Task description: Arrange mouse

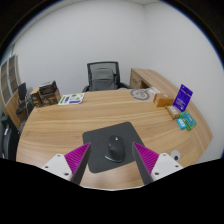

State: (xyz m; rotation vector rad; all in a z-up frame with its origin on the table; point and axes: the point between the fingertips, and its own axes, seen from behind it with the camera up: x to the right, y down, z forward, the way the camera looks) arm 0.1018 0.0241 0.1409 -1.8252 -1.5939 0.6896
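A dark grey mouse (114,148) lies on a dark grey mouse mat (122,137) on the wooden table (70,125). My gripper (112,160) hangs just above the mat with its two magenta-padded fingers (76,158) spread wide. The mouse stands between the fingers, slightly ahead of their tips, with a gap on each side. It rests on the mat on its own. Nothing is held.
A black office chair (102,75) stands behind the table. Boxes (44,95) and a booklet (71,98) lie at the far left. A round object (140,94), a purple sign (182,97) and a teal box (186,122) sit at the right.
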